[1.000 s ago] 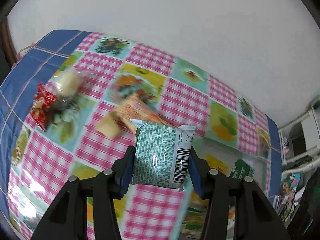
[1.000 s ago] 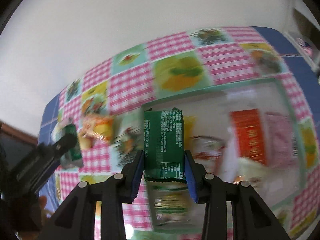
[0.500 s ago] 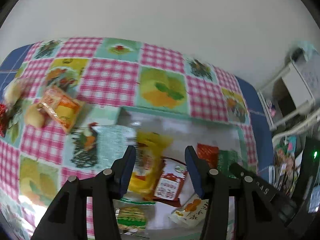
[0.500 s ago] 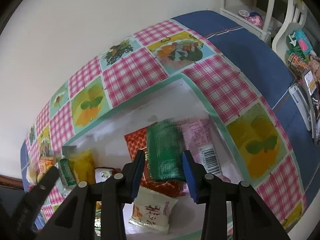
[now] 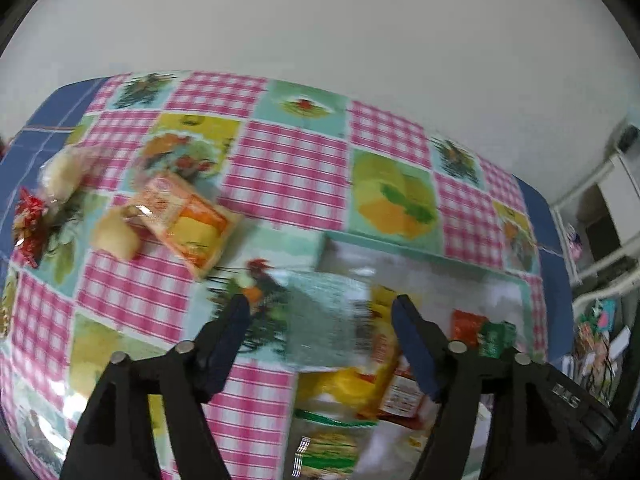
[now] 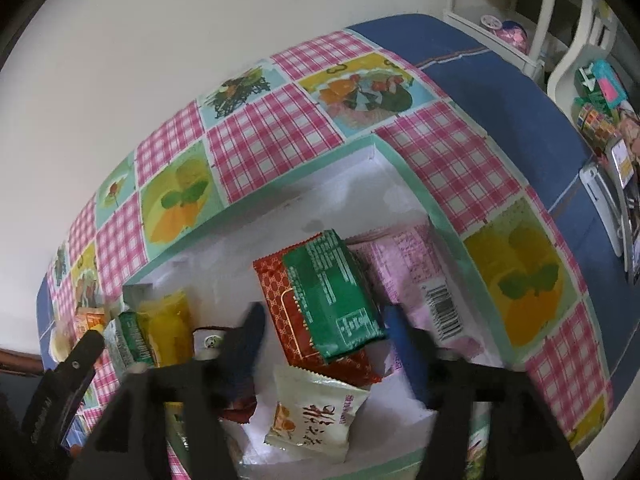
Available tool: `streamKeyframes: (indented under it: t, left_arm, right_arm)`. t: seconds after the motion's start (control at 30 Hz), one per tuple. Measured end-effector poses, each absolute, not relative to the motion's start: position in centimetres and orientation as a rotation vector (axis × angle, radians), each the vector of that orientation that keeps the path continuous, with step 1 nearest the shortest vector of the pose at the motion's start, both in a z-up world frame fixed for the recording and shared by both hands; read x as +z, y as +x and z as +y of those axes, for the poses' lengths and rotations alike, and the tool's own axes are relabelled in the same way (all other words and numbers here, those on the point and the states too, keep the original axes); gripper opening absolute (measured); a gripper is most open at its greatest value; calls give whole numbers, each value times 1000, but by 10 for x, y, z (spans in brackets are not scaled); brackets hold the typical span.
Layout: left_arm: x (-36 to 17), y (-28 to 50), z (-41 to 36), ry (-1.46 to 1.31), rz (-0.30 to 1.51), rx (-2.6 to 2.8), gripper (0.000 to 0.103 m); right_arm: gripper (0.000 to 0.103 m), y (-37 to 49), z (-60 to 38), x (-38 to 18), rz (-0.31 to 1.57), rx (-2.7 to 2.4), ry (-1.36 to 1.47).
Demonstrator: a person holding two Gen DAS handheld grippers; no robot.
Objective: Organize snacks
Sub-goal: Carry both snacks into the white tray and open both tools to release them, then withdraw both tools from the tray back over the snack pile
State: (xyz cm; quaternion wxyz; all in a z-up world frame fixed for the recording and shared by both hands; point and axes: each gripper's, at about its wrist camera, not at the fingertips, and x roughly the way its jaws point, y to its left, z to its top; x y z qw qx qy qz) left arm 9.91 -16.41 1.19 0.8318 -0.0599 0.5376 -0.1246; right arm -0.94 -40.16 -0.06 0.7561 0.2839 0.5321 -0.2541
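Nearest, your right gripper (image 6: 324, 336): jaws opening, dark green foil snack packet (image 6: 334, 296) released, now lying loose atop a red foil packet (image 6: 320, 348) inside the white box with mint-green rim (image 6: 448, 232). Your left gripper (image 5: 320, 316): jaws opening too, pale green printed packet (image 5: 324, 320) let go a moment after being clamped, blurred, at the box's left edge. Both deliveries look done. Farther, on the checked pink-and-fruit tablecloth surface (image 5: 288, 168): orange snack pouch (image 5: 184, 220), still to collect.
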Motion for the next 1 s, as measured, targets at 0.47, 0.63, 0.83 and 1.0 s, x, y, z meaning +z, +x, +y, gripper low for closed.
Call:
streamKeyframes:
  t: [0.47,0.63,0.83,1.0]
  left_arm:
    - [-18,114,-135,-85,1147,-100,82]
    - [-15,109,-149,-39,1113,-138,83]
    - [-15,103,-167,5,1087,-171,84]
    - [-19,103,-167,-43,1099,-194,85]
  right_arm:
    - [103,-4,-393,2,1147,-536,592]
    - [103,-4,-391,1,1150,-535,594]
    - [103,-4,-391,1,1155,-532,594]
    - [103,-3,-390,1,1157,-527,586]
